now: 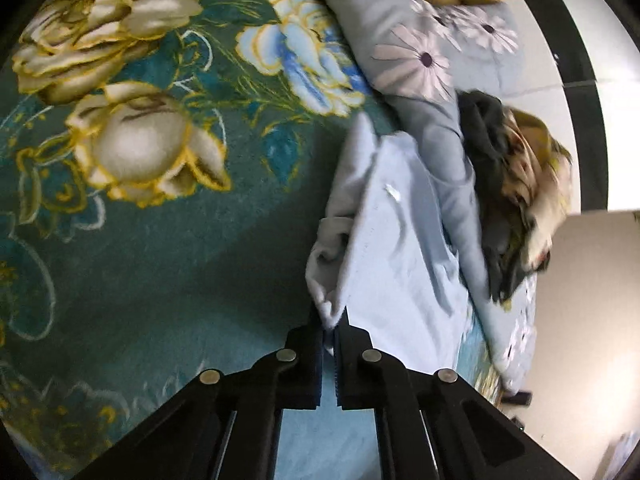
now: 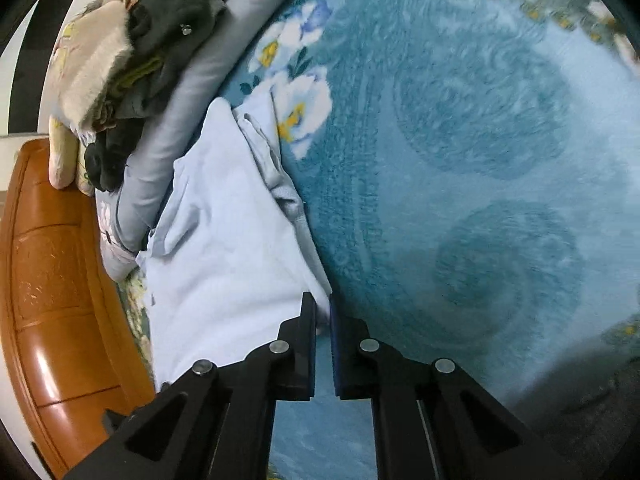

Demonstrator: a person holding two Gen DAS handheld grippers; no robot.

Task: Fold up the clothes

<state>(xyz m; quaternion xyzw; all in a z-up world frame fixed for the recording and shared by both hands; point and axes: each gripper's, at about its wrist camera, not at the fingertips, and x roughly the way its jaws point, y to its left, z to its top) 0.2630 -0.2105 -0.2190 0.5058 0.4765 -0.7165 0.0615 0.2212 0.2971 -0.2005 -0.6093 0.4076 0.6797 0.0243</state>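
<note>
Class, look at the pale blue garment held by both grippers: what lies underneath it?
Under the pale blue garment lies the teal floral blanket, showing bare around its edges. The part directly beneath the garment is covered, so anything there is hidden.

Left gripper (image 1: 329, 330) points steeply down, its jaws pinched tight on a fold of pale blue cloth (image 1: 396, 240). Right gripper (image 2: 323, 312) tilts down likewise, jaws clamped on that cloth's edge.

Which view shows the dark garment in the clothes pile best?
The right wrist view: the dark garment is sharp there, with folds and a small metal snap visible. In the left wrist view the same garment is blurred, a dark mass beside the patterned fabric.
</note>
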